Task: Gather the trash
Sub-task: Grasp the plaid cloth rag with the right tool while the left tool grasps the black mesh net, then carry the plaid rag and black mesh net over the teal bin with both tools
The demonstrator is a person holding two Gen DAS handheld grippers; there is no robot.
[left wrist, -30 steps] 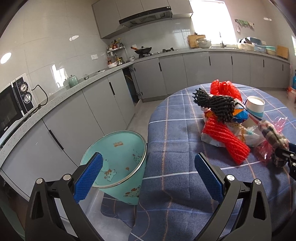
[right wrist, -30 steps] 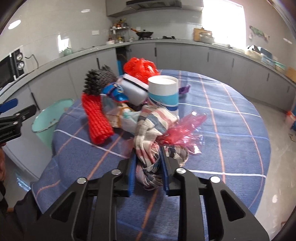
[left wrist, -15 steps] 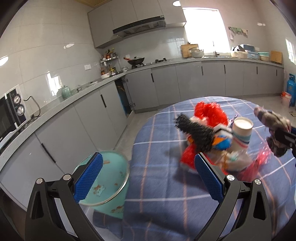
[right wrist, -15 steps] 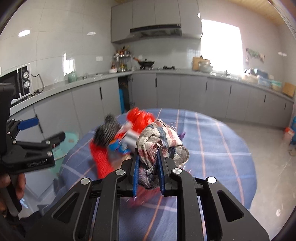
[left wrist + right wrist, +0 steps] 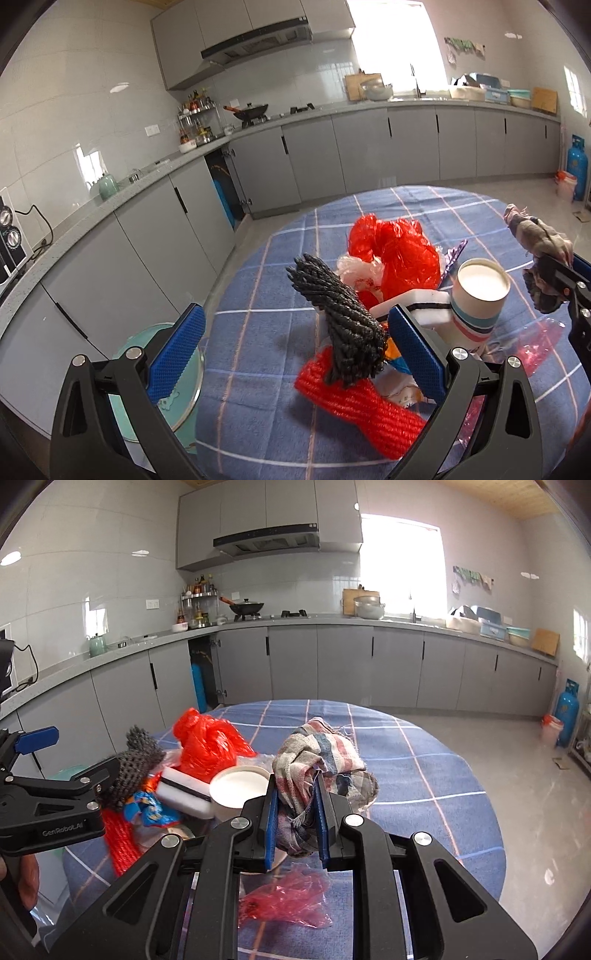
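A trash pile lies on the round table's blue checked cloth: a red plastic bag, a black foam net, a red foam net, a paper cup and a white sponge. My left gripper is open, and the black net shows between its fingers with neither pad pressing on it. My right gripper is shut on a striped rag, held in the air above the cup and a pink plastic film. The rag also shows at the left wrist view's right edge.
A teal bin stands on the floor at the table's left edge, below my left gripper. Grey cabinets and a counter run along the walls behind. A blue gas cylinder stands on the floor at the far right.
My right gripper has lifted the striped rag off the table and tilted upward. My left gripper has moved right, from over the bin to the trash pile.
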